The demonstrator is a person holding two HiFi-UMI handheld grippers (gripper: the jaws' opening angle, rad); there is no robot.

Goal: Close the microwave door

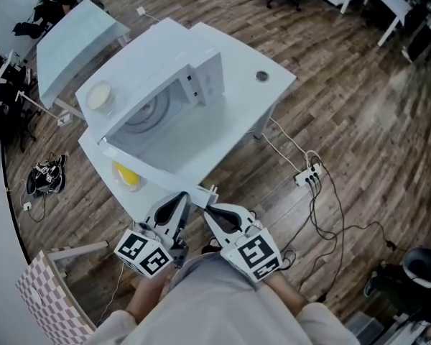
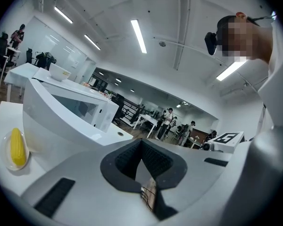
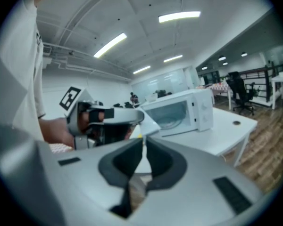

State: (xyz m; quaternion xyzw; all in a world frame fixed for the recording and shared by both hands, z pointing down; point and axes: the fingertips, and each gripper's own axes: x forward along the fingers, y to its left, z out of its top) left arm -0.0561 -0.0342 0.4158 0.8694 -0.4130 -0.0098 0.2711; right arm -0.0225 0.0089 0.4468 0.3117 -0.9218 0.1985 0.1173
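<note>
The left gripper and the right gripper are held close to the person's body, side by side and tips forward. The left jaws are pressed together on nothing. The right jaws are drawn in to no more than a thin slit, also with nothing between them. Just ahead of both tips is the free end of the microwave door, which stands swung wide open over the near part of the white table. From that end the door's long edge runs away and to the left, up to its hinge at the left front corner of the microwave. A plate with a yellow corn cob sits on the table just beside the door's outer face, on the left gripper's side. Beyond the door the cavity gapes open toward the person, its turntable bare, and a pale bowl rests on the oven's top. The left gripper looks to be the nearer one to the outer face, so closing likely means pushing the free end away and to the right, toward the control-panel side, while steering clear of the plate.
</note>
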